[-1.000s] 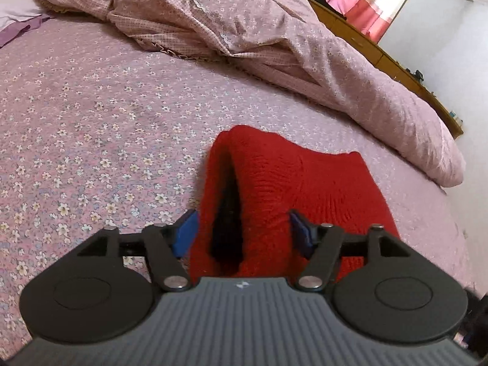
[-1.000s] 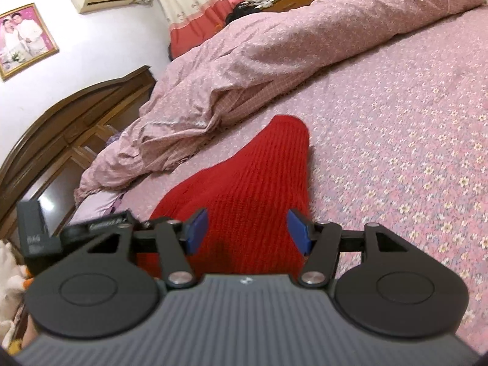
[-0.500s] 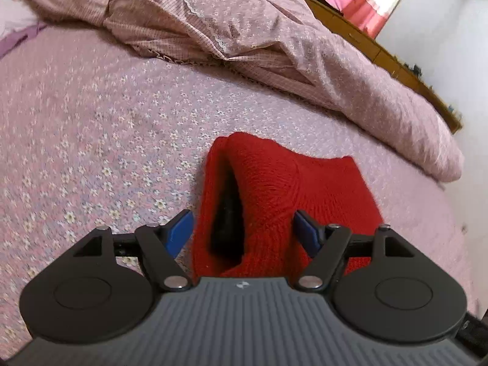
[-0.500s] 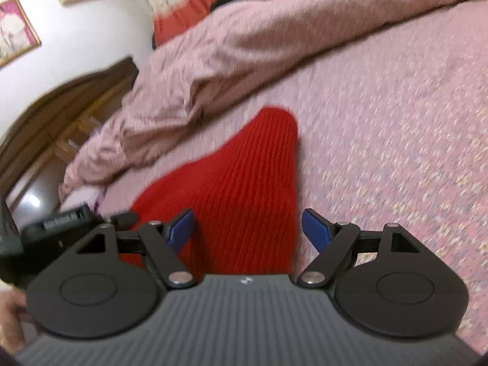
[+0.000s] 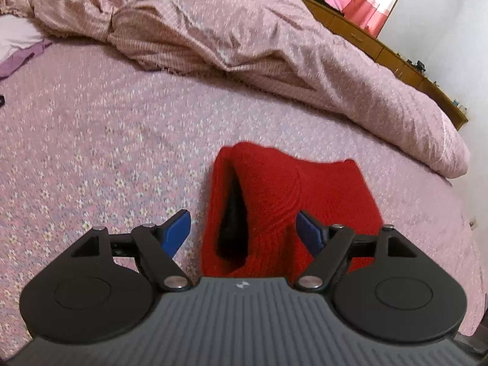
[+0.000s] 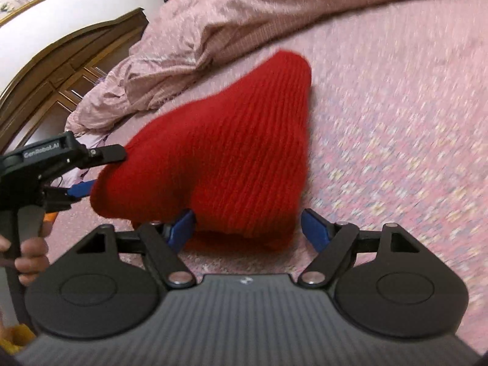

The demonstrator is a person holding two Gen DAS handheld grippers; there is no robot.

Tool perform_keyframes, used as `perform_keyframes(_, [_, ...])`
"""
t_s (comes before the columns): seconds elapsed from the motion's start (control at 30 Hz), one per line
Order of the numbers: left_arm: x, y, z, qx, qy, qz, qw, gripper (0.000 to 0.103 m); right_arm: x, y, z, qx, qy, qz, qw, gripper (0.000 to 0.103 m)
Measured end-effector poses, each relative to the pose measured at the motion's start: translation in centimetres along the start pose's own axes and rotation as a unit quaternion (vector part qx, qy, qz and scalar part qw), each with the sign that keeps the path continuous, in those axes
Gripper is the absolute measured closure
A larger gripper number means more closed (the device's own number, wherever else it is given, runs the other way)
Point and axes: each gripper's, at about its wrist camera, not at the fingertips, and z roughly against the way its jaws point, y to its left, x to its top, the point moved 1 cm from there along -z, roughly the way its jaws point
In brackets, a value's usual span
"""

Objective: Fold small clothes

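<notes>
Red knit (image 5: 274,201) lying on the floral bedsheet (image 5: 91,140), just short of the rumpled quilt (image 5: 244,30); flanked by both claws, left (image 5: 244,228) and right (image 6: 248,224), each spread wide, gripping nothing; long axis running away from the right claw, rounded tip toward the quilt; likely to bunch or spring open if pinched through one layer only.

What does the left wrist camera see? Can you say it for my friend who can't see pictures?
A red knitted hat lies on a pink flowery bed sheet, its dark opening facing the camera. The left tongs are open, one blue tip on each side of it. A rumpled pink quilt is heaped behind.
</notes>
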Motion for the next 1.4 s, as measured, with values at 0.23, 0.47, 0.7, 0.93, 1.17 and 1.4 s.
perform_keyframes(0.23, [1.2,-0.7,0.1,-0.034,0.009,0.017,0.9992,0.015,3.1,-1.8,2.5,0.023,-0.048,-0.056,0.997,0.024])
perform_keyframes(0.47, [0.7,-0.1,-3.9,-0.040,0.068,0.045,0.9959,0.015,5.0,-2.3,0.3,0.006,-0.057,-0.061,0.996,0.020])
perform_keyframes(0.7, [-0.6,1.5,-6.5,-0.046,0.084,0.057,0.9938,0.006,5.2,-3.3,-3.1,0.027,-0.029,-0.072,0.997,0.015])
perform_keyframes(0.93, [-1.1,3.5,-8.9,-0.103,0.110,0.101,0.9834,0.001,5.3,-4.9,-6.6,0.080,0.020,-0.124,0.989,0.009])
perform_keyframes(1.17, [-1.7,3.8,-9.9,-0.169,0.110,0.105,0.9739,0.004,5.4,-5.2,-8.6,0.123,0.035,-0.128,0.984,0.003])
perform_keyframes(1.4, [-2.3,3.6,-8.6,-0.214,0.104,0.135,0.9619,0.013,5.2,-4.3,-7.6,0.174,0.025,-0.134,0.975,0.023])
